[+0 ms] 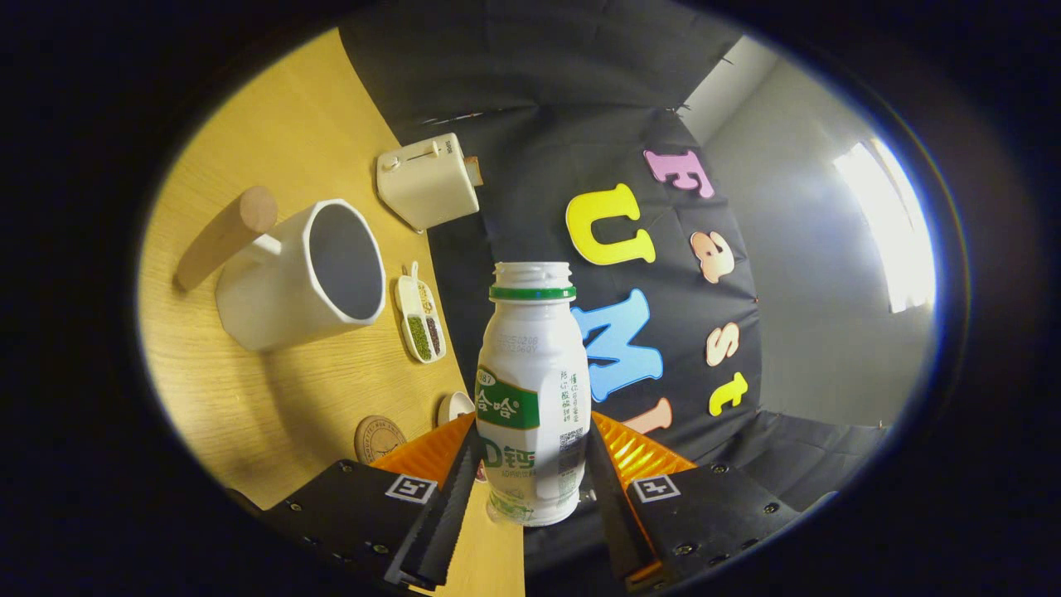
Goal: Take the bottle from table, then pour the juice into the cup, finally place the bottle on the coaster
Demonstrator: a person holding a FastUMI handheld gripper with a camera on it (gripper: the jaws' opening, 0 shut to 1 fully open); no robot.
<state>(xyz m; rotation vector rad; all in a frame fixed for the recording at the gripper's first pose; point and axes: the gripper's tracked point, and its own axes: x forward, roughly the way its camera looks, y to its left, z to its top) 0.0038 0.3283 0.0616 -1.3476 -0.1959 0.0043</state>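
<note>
A white plastic bottle (532, 390) with a green label and a green neck ring stands between my fingers, its mouth uncapped. My gripper (530, 481) is shut on the bottle's lower half, both fingers pressing its sides. The whole view is rolled, so the wooden table (273, 398) appears tipped on its side. A white faceted cup (302, 274) with a wooden handle lies beyond the fingers, its dark open mouth facing the bottle. The round brown coaster (379, 438) sits on the table close to one finger.
A cream toaster (428, 180) stands at the table's far edge by the black cloth wall. A small divided dish of beans (421, 319) lies between the cup and the bottle. A small white round dish (455, 406) sits beside the coaster.
</note>
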